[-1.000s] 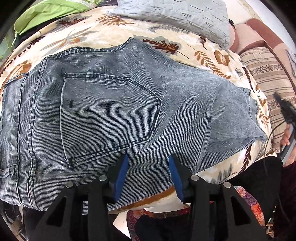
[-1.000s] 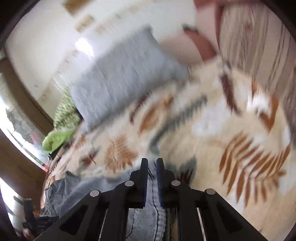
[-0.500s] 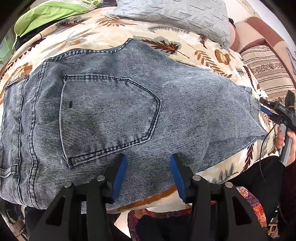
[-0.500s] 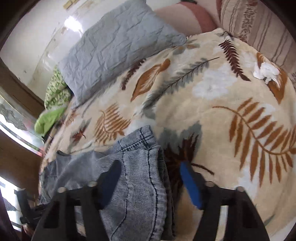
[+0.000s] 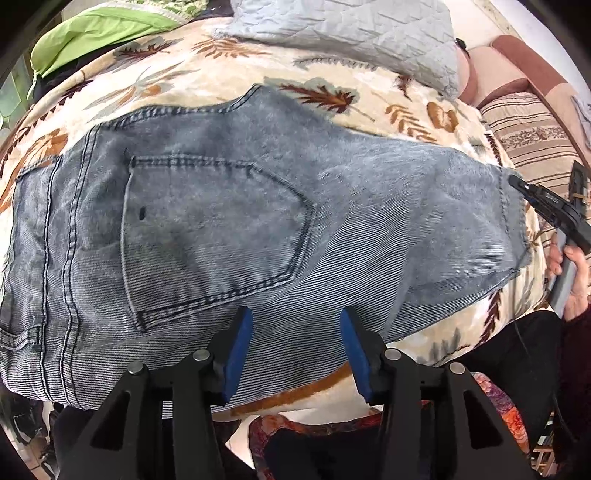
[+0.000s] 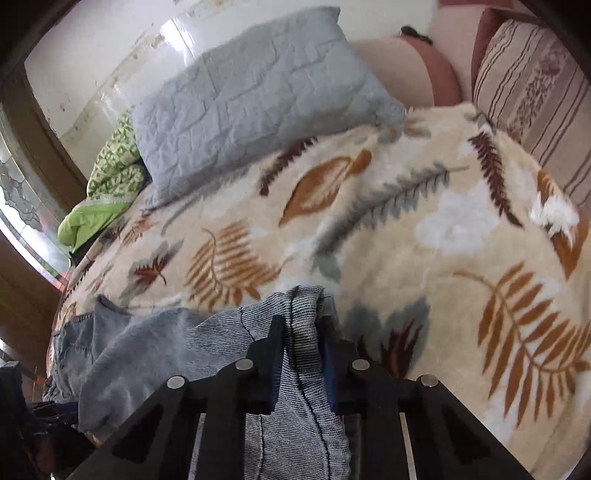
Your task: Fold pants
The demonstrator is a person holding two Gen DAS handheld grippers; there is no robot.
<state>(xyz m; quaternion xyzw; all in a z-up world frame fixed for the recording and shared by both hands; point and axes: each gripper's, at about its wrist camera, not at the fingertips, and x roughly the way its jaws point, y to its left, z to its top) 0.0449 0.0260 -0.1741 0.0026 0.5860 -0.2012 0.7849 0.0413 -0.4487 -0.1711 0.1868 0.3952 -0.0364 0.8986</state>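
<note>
The faded blue denim pants lie flat, back pocket up, across the near part of the bed's cream leaf-print fleece blanket, their lower edge overhanging it; open blanket stretches beyond to a grey quilted pillow by the wall. The left claw hovers spread wide, holding nothing. The right claw is pinched tight on the pants' leg end.

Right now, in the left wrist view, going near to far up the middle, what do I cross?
left gripper with open jaws → jeans spread flat, back pocket up → leaf-print blanket → grey quilted pillow at the far edge.
</note>
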